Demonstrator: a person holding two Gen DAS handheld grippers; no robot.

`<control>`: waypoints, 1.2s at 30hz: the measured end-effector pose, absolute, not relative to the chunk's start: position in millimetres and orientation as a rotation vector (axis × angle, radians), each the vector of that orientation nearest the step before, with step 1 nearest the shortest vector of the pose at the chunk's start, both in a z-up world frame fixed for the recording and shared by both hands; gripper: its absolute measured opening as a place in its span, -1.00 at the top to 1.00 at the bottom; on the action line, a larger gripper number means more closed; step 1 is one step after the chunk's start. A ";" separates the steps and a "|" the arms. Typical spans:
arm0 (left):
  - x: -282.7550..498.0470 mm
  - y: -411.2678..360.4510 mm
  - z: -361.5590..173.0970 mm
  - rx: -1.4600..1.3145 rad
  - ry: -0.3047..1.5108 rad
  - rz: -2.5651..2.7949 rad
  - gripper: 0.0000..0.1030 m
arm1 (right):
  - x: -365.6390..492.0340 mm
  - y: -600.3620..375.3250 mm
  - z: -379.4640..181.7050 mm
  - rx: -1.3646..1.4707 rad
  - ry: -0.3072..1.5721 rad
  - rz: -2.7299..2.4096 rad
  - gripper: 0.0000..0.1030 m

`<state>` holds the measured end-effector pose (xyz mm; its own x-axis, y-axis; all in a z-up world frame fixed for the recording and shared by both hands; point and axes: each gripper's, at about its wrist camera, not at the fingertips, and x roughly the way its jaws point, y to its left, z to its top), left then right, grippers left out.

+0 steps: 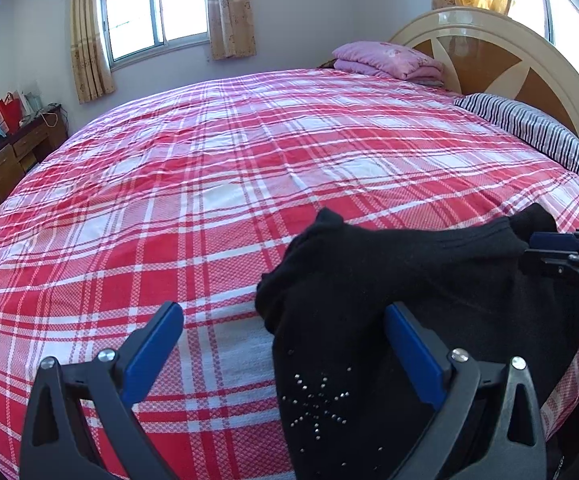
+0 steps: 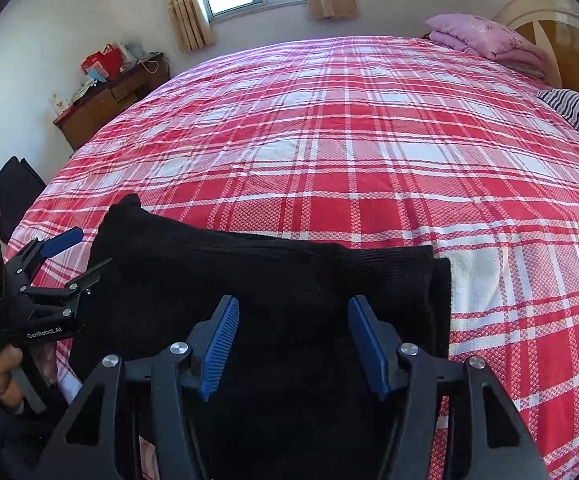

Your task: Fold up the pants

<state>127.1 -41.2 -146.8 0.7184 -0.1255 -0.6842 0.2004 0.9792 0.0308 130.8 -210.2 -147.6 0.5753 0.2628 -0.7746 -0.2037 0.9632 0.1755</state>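
Note:
Black pants (image 1: 369, 280) with a rhinestone star lie bunched at the near edge of the bed; they also show in the right wrist view (image 2: 273, 280). My left gripper (image 1: 285, 316) is open, its right finger over the pants, its left finger over bare bedspread. It shows from the side in the right wrist view (image 2: 77, 248), open at the pants' left edge. My right gripper (image 2: 291, 312) is open, both blue-padded fingers just above the pants. It shows at the right edge of the left wrist view (image 1: 561, 244), by the pants' far corner.
A red and white plaid bedspread (image 1: 229, 180) covers the bed. A folded pink quilt (image 1: 389, 60) and a striped pillow (image 1: 537, 128) lie by the headboard (image 1: 489, 40). A wooden desk (image 1: 9, 156) with clutter stands at the left wall.

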 end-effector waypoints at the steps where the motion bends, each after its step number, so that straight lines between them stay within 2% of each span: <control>1: 128.6 -41.8 -145.8 0.109 0.747 -0.184 -0.99 | 128.3 -210.3 -146.6 0.066 0.911 0.268 -0.15; 9: 160.5 -39.5 -137.8 0.150 0.733 -0.148 -0.99 | 89.7 -158.7 -123.8 -0.113 0.773 0.315 -0.18; 12: 178.4 -37.0 -148.0 0.152 0.784 -0.139 -0.99 | 77.9 -129.0 -136.1 -0.171 0.812 0.438 -0.21; 14: 187.1 -36.6 -158.8 0.150 0.817 -0.147 -1.00 | 77.0 -110.0 -162.0 -0.232 0.914 0.488 -0.23; 18: 184.9 -34.3 -162.4 0.127 0.820 -0.159 -1.00 | 66.9 -100.6 -169.3 -0.349 0.863 0.478 -0.27; 26: 144.3 -26.3 -126.2 0.083 0.718 -0.148 -1.00 | 99.1 -183.2 -116.2 -0.137 0.770 0.398 -0.27; 30: 133.8 -59.6 -132.8 0.133 0.753 -0.239 -1.00 | 141.2 -238.5 -141.3 -0.007 0.907 0.292 -0.31; 36: 105.4 -79.2 -138.4 0.191 0.759 -0.297 -1.00 | 87.4 -270.0 -106.3 0.068 0.794 0.250 -0.31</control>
<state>105.4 -79.2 -138.4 0.6870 -0.1952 -0.7000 0.3318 0.9412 0.0632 87.4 -270.0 -106.3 0.6733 0.2470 -0.6969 -0.1963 0.9685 0.1535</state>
